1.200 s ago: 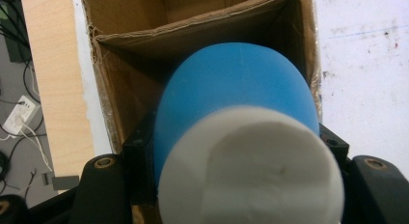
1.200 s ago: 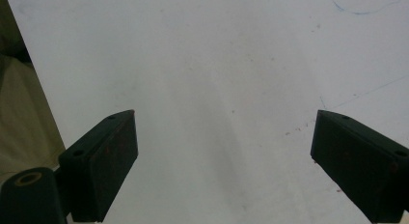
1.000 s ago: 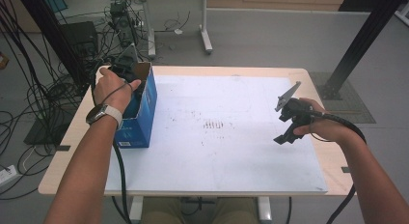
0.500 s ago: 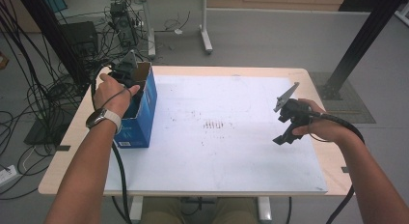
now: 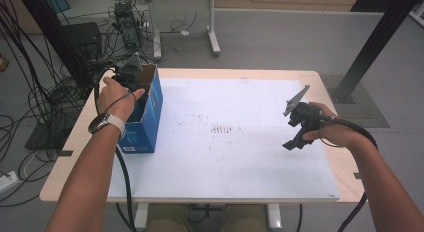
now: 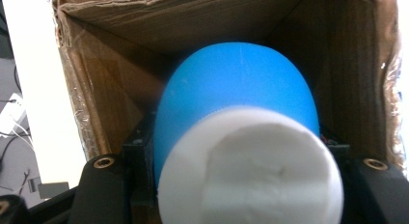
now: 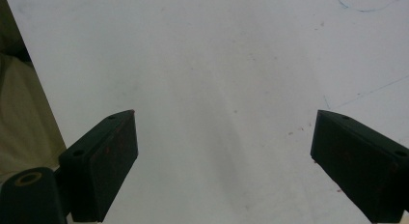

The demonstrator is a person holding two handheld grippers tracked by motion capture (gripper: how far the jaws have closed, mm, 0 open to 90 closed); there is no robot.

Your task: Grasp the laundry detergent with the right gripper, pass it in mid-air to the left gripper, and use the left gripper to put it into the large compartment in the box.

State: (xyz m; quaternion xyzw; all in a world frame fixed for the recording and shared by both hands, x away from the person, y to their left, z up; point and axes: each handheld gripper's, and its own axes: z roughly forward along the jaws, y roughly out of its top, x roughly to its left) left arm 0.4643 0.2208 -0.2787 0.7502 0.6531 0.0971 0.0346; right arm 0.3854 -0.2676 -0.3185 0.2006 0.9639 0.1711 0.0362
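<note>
A blue cardboard box (image 5: 145,117) stands open at the table's left side. My left gripper (image 5: 131,79) reaches down into its top, held by the left hand. In the left gripper view its jaws are shut on a blue object with a white foam-like end (image 6: 241,137), inside the box's brown walls (image 6: 96,89). My right gripper (image 5: 299,129) hovers over the white sheet at the right side of the table. Its fingers (image 7: 103,161) stand wide open with nothing but the white sheet (image 7: 217,89) between them.
A white sheet (image 5: 225,162) covers most of the wooden table (image 5: 75,142), with faint red marks (image 5: 222,128) at its middle. Cables and equipment lie on the floor to the left. A black post (image 5: 370,42) stands at the back right.
The left hand and gripper have risen slightly at the box's top. The right gripper has stayed nearly still.
</note>
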